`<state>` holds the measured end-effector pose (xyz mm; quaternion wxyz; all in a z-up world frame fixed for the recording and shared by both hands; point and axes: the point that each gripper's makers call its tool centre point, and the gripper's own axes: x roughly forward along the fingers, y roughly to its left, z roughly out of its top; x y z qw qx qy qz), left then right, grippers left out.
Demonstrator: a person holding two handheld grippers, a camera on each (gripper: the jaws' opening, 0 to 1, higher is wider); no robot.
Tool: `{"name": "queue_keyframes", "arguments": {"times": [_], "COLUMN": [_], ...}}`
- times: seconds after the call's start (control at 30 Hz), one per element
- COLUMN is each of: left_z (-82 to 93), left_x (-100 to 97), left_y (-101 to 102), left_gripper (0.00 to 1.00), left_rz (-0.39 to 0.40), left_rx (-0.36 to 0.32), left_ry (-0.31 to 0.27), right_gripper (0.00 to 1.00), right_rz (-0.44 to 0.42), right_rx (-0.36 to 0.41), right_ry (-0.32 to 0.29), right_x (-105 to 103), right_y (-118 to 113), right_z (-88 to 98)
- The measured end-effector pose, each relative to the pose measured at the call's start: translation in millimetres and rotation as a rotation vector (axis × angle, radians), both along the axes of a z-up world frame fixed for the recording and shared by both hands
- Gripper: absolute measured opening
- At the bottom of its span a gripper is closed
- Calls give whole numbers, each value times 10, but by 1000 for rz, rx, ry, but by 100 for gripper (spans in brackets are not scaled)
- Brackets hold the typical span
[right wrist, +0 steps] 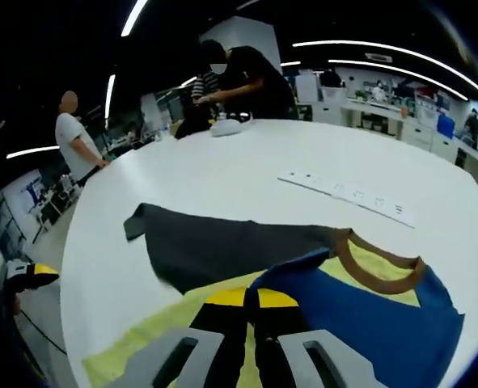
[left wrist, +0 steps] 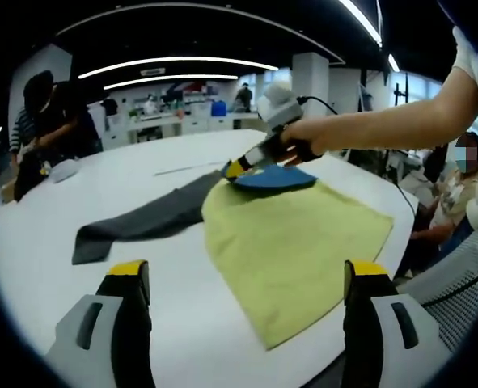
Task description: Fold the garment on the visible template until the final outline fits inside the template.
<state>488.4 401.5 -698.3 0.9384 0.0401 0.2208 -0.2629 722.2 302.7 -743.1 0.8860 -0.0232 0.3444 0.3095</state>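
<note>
Your right gripper (right wrist: 251,311) has its yellow-tipped jaws pressed together on the blue fabric of the garment (right wrist: 360,315), pinching it just below the brown collar (right wrist: 380,267); in the left gripper view the same right gripper (left wrist: 240,167) shows at the far edge of the cloth, held by your hand (left wrist: 303,137), with the blue part bunched under its tip. Your left gripper (left wrist: 247,279) hangs with its two jaws wide apart, nothing between them, above the near side of the white table (left wrist: 77,202). The garment (left wrist: 295,242) lies on that table with a large yellow-green panel spread toward you, and a dark grey sleeve (left wrist: 141,220) stretches away to the left, flat on the tabletop. In the right gripper view a long white strip (right wrist: 348,196) lies on the table, beyond the garment and well apart from it. People (right wrist: 239,77) stand at the table's far end.
</note>
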Motion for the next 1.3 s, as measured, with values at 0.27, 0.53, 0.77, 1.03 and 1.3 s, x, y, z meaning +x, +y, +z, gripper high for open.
{"name": "queue_keyframes", "arguments": {"times": [0.27, 0.53, 0.77, 1.03, 1.3], "left_z": [-15, -6, 23, 63, 89], "left_x": [-6, 7, 24, 50, 66], "left_y": [24, 39, 3, -43, -116], "left_gripper": [97, 98, 99, 99, 99], "left_rz": [9, 7, -1, -10, -26], "left_rx": [-1, 3, 8, 8, 5], "left_ry": [4, -2, -9, -19, -26], "right_gripper": [0, 5, 31, 51, 61], "right_rz": [-31, 5, 10, -4, -21], "right_rx": [20, 38, 24, 28, 53], "right_ry": [47, 65, 39, 17, -1], "right_x": [-18, -122, -120, -102, -137], "right_y": [87, 208, 67, -230, -571], "right_z": [-173, -225, -147, -4, 144]}}
